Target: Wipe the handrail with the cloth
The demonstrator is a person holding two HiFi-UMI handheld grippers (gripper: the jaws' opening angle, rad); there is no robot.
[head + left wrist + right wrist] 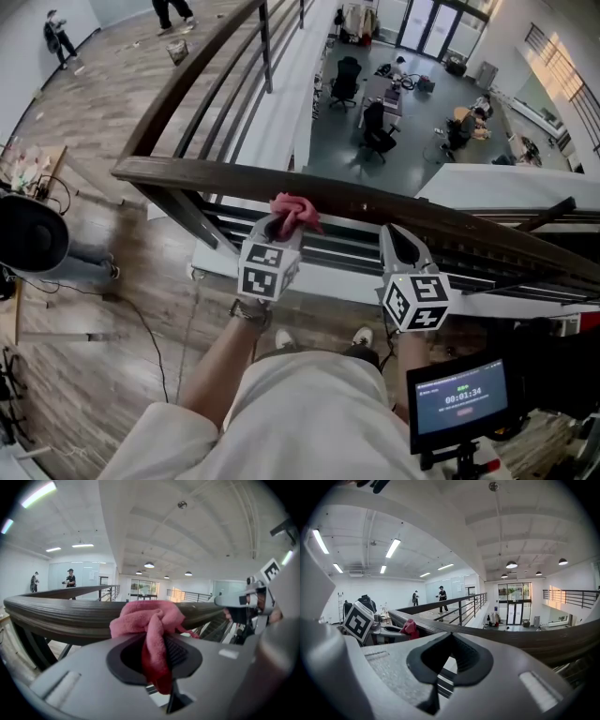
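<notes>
Left gripper point(279, 231) was clamped on the pink cloth point(294, 212), which was bunched against the handrail point(187, 174). Soft, light stuff that probably slips loose unless pinched deep in the bunch. Right gripper point(397, 246) was closed on nothing, just below the handrail.

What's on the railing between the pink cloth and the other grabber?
Nothing. In the head view, only bare dark handrail runs between the pink cloth, held in the left gripper, and the empty right gripper.
</notes>
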